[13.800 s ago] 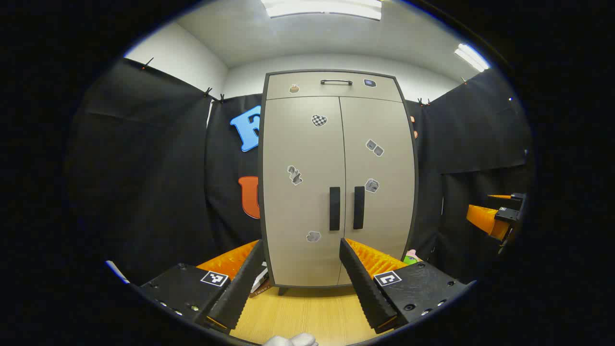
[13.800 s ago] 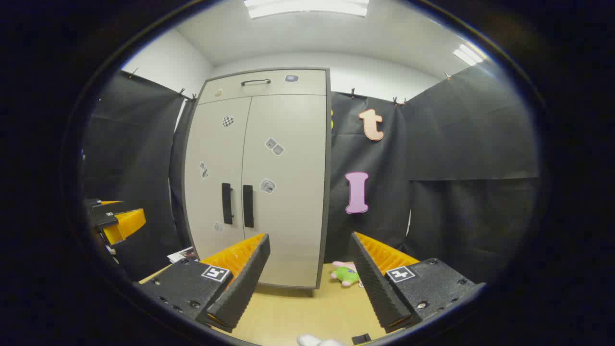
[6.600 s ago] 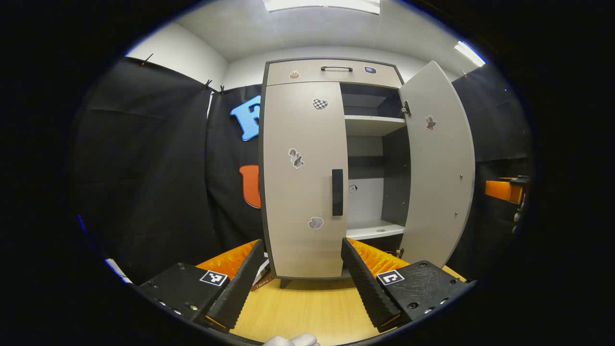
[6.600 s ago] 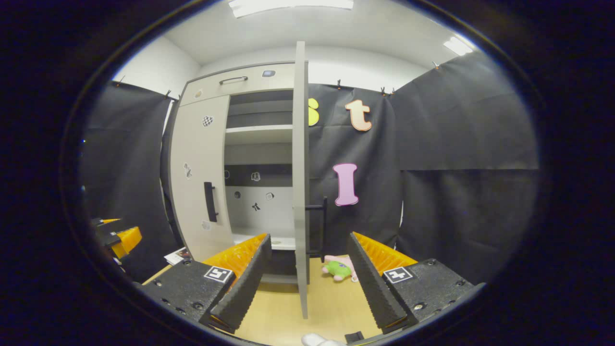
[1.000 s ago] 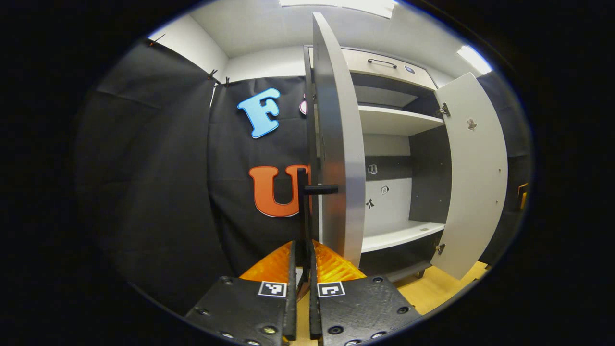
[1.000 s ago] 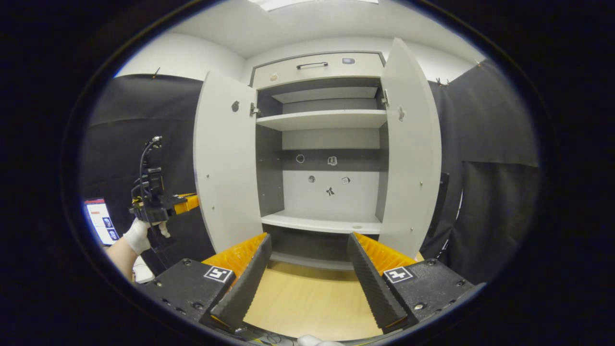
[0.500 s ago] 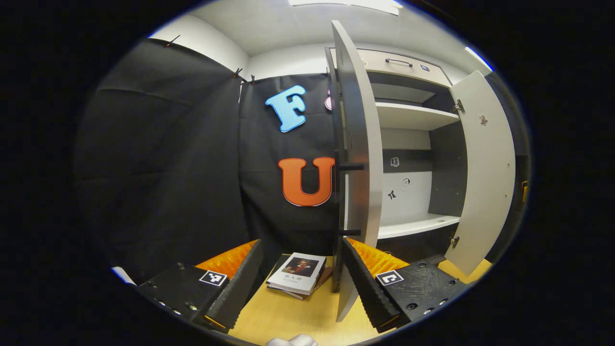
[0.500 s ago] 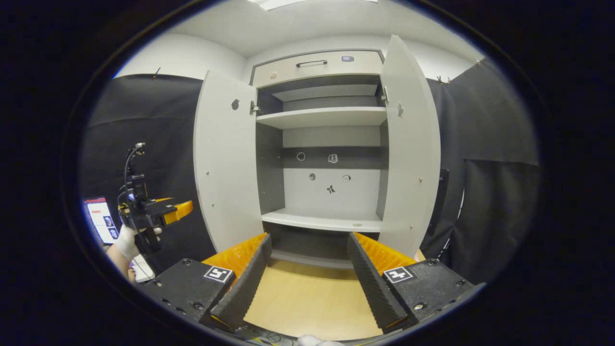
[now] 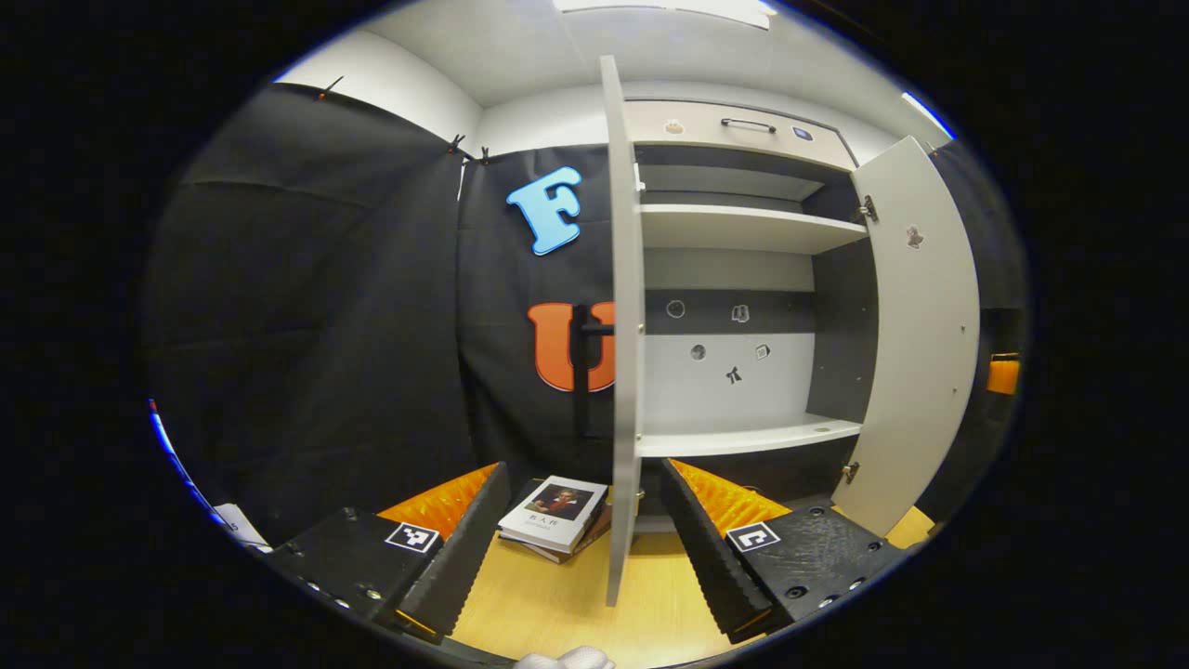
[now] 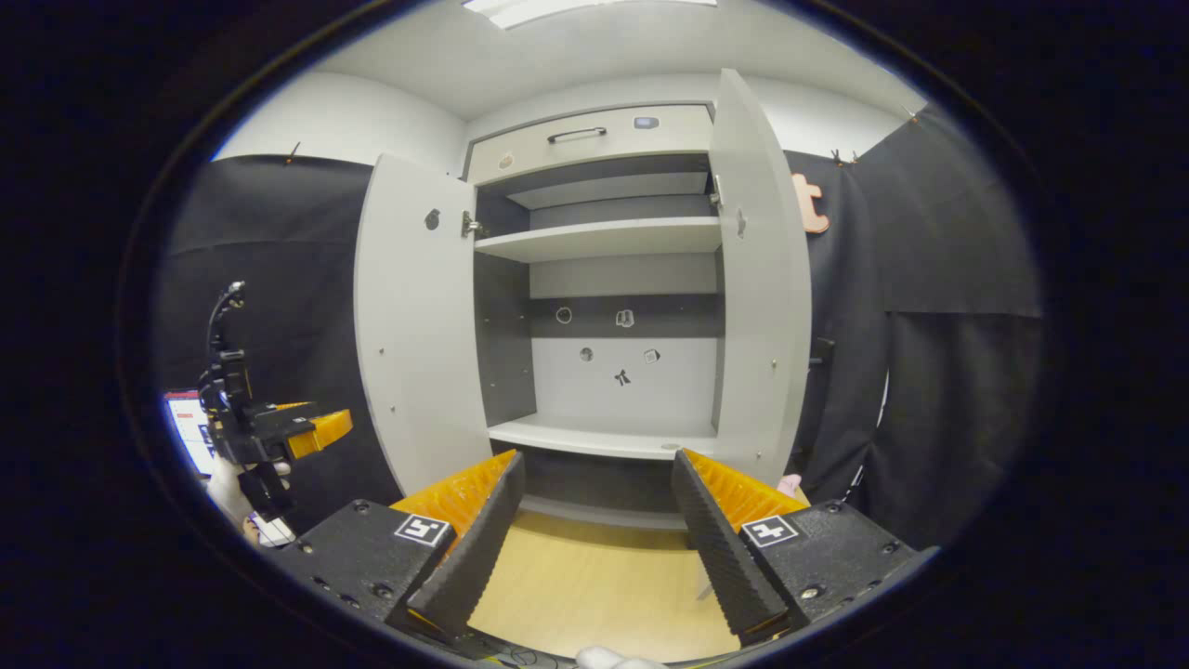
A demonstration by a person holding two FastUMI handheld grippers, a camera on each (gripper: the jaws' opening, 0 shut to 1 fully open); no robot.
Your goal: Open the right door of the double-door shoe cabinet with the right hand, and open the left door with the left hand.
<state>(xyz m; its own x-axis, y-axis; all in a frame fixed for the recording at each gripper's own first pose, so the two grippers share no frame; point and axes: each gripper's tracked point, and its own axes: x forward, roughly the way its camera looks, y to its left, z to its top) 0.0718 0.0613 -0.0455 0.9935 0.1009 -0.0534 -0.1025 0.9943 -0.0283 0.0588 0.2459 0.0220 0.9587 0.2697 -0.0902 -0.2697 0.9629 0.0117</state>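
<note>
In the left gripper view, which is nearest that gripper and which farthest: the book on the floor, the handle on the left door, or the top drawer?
1. The book lies nearest, on the floor just ahead of the left gripper.
2. The left door's handle comes next, higher up on the door's far face.
3. The top drawer is farthest, at the cabinet's top, above the shelves.

Each gripper (image 9: 576,544) is showing black ribbed fingers (image 10: 720,548) backed in orange, square black-and-white markers and screws; a white glove (image 10: 221,483) is showing.
</note>
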